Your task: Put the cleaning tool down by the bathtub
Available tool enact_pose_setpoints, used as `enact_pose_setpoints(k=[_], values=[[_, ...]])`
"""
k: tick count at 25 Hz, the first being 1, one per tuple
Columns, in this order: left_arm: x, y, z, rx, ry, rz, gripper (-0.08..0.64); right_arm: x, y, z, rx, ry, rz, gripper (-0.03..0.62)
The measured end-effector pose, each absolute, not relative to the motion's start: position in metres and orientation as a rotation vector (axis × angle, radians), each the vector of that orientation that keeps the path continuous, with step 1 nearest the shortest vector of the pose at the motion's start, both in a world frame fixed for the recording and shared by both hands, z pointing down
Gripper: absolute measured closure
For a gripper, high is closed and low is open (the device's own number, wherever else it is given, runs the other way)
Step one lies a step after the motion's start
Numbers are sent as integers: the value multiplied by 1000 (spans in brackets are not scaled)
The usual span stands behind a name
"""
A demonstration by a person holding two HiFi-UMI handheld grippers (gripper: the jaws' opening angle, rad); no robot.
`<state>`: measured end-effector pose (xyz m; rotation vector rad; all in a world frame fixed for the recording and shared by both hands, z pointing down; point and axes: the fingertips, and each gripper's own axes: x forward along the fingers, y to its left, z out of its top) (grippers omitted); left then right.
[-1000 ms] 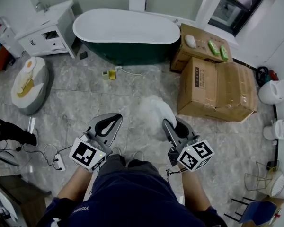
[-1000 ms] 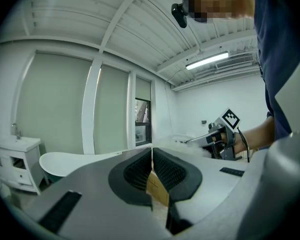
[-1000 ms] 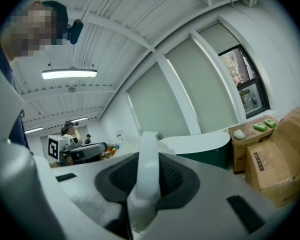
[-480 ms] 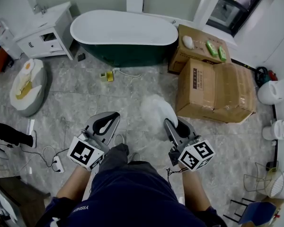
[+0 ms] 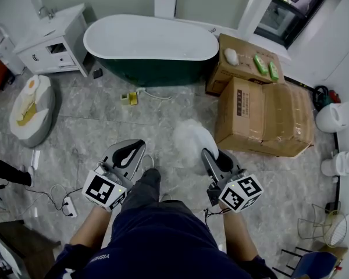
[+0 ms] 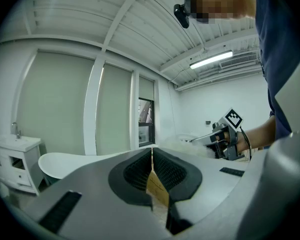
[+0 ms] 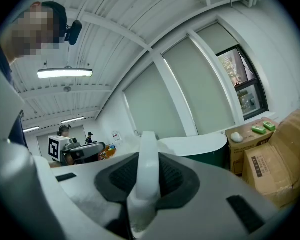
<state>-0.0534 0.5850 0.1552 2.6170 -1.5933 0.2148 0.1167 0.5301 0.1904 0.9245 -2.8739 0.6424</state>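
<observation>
The cleaning tool is a fluffy white duster (image 5: 193, 137) with a white handle (image 7: 148, 151). My right gripper (image 5: 216, 157) is shut on that handle, which stands up between the dark pads (image 7: 172, 176), and the fluffy head hangs over the tiled floor. To its left, my left gripper (image 5: 136, 148) is shut with nothing in it, its ribbed pads (image 6: 169, 170) meeting edge to edge. Both point toward the bathtub (image 5: 151, 42), white inside and dark green outside, which stands well ahead against the far wall. A knee shows between the grippers.
Big cardboard boxes (image 5: 264, 115) stand right of the tub, one with soap and green items on top. A white vanity cabinet (image 5: 51, 39) is left of it, a cushion (image 5: 30, 102) lower left. A small yellow item (image 5: 128, 98) and a hose lie before the tub, cables (image 5: 64, 202) at left.
Both grippers have travelled forward over the floor toward the tub as the person walks. A knee has swung forward between them. Neither grip has changed.
</observation>
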Motion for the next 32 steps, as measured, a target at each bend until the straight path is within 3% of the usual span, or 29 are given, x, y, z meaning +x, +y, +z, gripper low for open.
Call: enact_pose_setpoints(k=[32], values=[[-209, 364, 169, 2630, -1459, 191, 523, -55, 322, 192, 958, -2804, 666, 499]])
